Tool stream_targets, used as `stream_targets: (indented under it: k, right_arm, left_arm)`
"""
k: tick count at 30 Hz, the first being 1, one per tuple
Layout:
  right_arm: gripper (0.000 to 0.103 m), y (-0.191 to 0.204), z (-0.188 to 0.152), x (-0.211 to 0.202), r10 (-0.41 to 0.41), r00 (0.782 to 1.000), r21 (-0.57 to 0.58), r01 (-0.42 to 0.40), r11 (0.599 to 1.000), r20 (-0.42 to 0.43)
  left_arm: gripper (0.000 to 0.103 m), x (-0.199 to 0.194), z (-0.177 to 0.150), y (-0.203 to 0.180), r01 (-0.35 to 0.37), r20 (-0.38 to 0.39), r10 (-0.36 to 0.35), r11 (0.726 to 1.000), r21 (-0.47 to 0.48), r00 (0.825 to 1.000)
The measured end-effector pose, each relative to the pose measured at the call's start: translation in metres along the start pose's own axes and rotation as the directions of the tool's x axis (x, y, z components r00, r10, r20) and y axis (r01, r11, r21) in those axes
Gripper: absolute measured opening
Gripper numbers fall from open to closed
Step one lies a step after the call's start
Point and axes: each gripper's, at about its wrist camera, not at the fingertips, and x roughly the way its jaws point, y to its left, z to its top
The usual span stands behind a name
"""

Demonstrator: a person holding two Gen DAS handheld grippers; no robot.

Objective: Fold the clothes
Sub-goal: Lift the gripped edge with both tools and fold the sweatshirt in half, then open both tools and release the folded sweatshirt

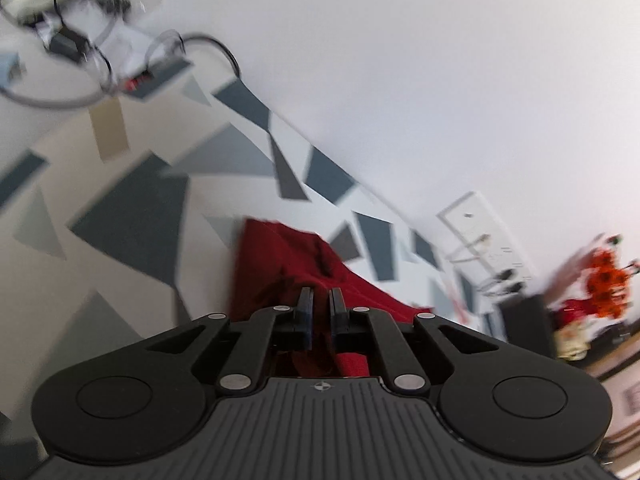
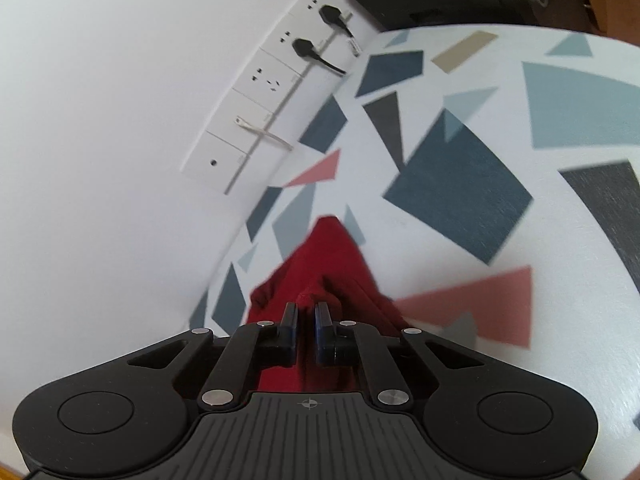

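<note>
A dark red garment (image 1: 280, 264) lies on the table with the geometric patterned cloth (image 1: 128, 216). My left gripper (image 1: 321, 294) is shut on a fold of the red garment, which runs between the fingers and out in front. In the right wrist view the same red garment (image 2: 324, 256) stretches ahead toward the wall, and my right gripper (image 2: 306, 308) is shut on a bunched edge of it. Both views are blurred by motion.
The white wall runs along the table's far edge, with a socket strip (image 2: 264, 92) and two black plugs. Cables and small boxes (image 1: 100, 48) lie at the far left of the table. Orange flowers (image 1: 608, 280) and a dark box (image 1: 524, 320) stand at the right.
</note>
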Motion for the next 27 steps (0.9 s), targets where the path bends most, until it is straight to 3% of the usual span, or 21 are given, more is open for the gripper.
stream_targets:
  k: [8, 12, 14, 15, 16, 18, 19, 20, 22, 24, 27]
  right_arm:
    - [0.007, 0.045, 0.037, 0.031, 0.026, 1.0, -0.09, -0.025, 0.996, 0.015]
    - [0.007, 0.067, 0.061, 0.072, 0.035, 0.998, -0.147, -0.028, 0.989, 0.047]
    - [0.013, 0.076, 0.069, 0.095, 0.011, 0.995, -0.19, 0.008, 0.982, 0.099]
    - [0.033, 0.081, 0.071, 0.104, -0.023, 0.99, -0.223, 0.054, 0.973, 0.141]
    - [0.057, 0.085, 0.07, 0.108, -0.06, 0.983, -0.25, 0.103, 0.963, 0.176]
    - [0.061, 0.084, 0.064, 0.112, -0.089, 0.977, -0.272, 0.14, 0.952, 0.192]
    - [0.061, 0.083, 0.06, 0.113, -0.098, 0.977, -0.283, 0.151, 0.947, 0.191]
    - [0.061, 0.079, 0.054, 0.112, -0.096, 0.981, -0.296, 0.143, 0.944, 0.168]
    - [0.061, 0.071, 0.04, 0.11, -0.111, 0.985, -0.336, 0.15, 0.93, 0.134]
    - [0.061, 0.067, 0.025, 0.11, -0.136, 0.986, -0.383, 0.163, 0.909, 0.098]
    - [0.061, 0.073, -0.001, 0.11, -0.161, 0.985, -0.48, 0.17, 0.861, 0.06]
  left_arm:
    - [0.008, 0.024, 0.029, -0.005, -0.011, 0.044, 0.011, 1.0, 0.001, 0.999]
    - [0.008, 0.052, 0.052, -0.008, -0.036, 0.052, 0.036, 0.999, 0.009, 0.998]
    - [0.011, 0.072, 0.066, -0.01, -0.065, 0.047, 0.063, 0.997, 0.03, 0.997]
    - [0.014, 0.081, 0.073, -0.012, -0.087, 0.039, 0.086, 0.995, 0.045, 0.996]
    - [0.025, 0.085, 0.08, -0.014, -0.123, 0.035, 0.121, 0.991, 0.06, 0.992]
    - [0.049, 0.078, 0.087, -0.019, -0.153, 0.078, 0.146, 0.983, 0.098, 0.986]
    - [0.07, 0.072, 0.086, -0.02, -0.155, 0.107, 0.142, 0.979, 0.132, 0.984]
    - [0.078, 0.065, 0.083, -0.02, -0.16, 0.137, 0.137, 0.973, 0.168, 0.981]
    - [0.078, 0.06, 0.073, -0.019, -0.173, 0.116, 0.148, 0.952, 0.251, 0.982]
    - [0.077, 0.066, 0.058, -0.018, -0.157, 0.033, 0.155, 0.93, 0.334, 0.987]
    - [0.073, 0.069, 0.027, -0.029, -0.116, -0.035, 0.149, 0.878, 0.464, 0.988]
